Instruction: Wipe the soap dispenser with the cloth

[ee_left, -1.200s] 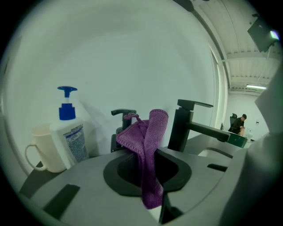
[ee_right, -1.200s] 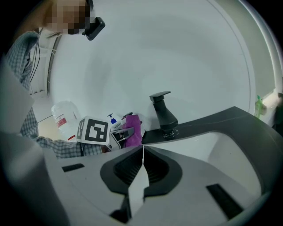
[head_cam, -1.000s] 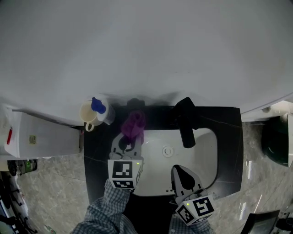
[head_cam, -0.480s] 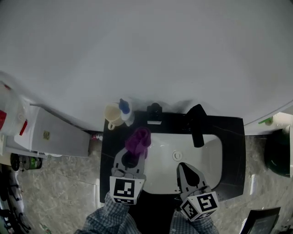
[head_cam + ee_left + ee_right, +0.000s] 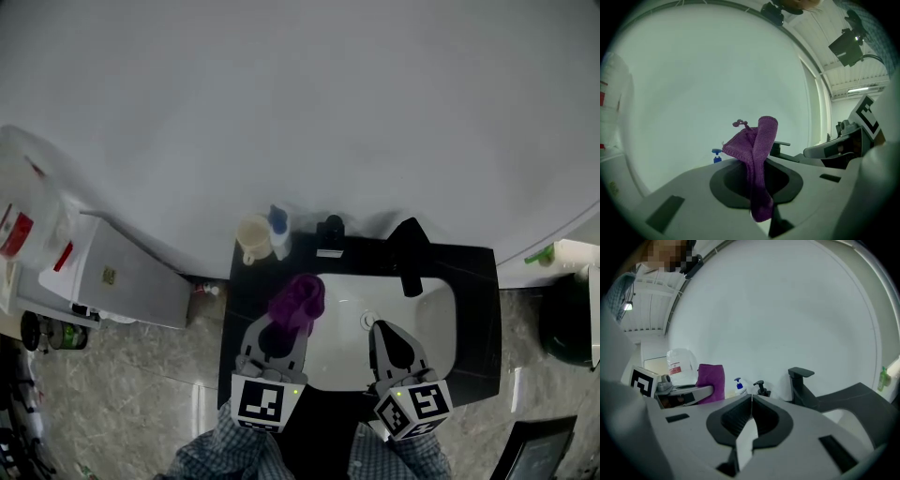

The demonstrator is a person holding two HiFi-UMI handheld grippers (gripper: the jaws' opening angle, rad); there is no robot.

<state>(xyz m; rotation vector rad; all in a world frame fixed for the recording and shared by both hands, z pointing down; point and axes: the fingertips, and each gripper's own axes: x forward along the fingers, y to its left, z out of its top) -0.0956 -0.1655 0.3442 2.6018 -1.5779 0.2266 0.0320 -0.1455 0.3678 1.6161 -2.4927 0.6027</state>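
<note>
Head view, cloth: the purple cloth [image 5: 298,300] is pinched in the shut jaws of the left gripper [image 5: 287,324], over the left rim of the white basin [image 5: 429,314].
Head view, soap dispenser: the black pump dispenser [image 5: 330,235] stands on the dark counter [image 5: 473,272] at the basin's back edge. It is at about 1 o'clock from the cloth and apart from it. A blue-topped bottle [image 5: 278,232] and a cup [image 5: 252,237] stand at its 9 o'clock.
Head view, right gripper: the right gripper [image 5: 382,330] hangs over the basin, with the black faucet [image 5: 409,255] at its 12 o'clock.
Head view, change: a second ago the cloth's top edge met the dispenser in frame. Now the dispenser shows whole and the gap is wider. The whole counter has also slid rightward in frame, so the head has turned.
Left gripper view: the jaws are clamped on the cloth [image 5: 758,140], which folds up out of them. A blue pump top [image 5: 716,154] shows at its 9 o'clock and the right gripper [image 5: 815,150] at 3 o'clock.
Right gripper view: the jaws [image 5: 751,401] are pressed together with nothing between them. The dispenser [image 5: 761,387] is at 12 o'clock beyond them, the faucet [image 5: 801,383] at 2 o'clock and the cloth [image 5: 711,382] at 10 o'clock.
Meaning for the task: no wiping contact now, I judge. The cloth must be carried toward 1 o'clock to reach the dispenser.
</note>
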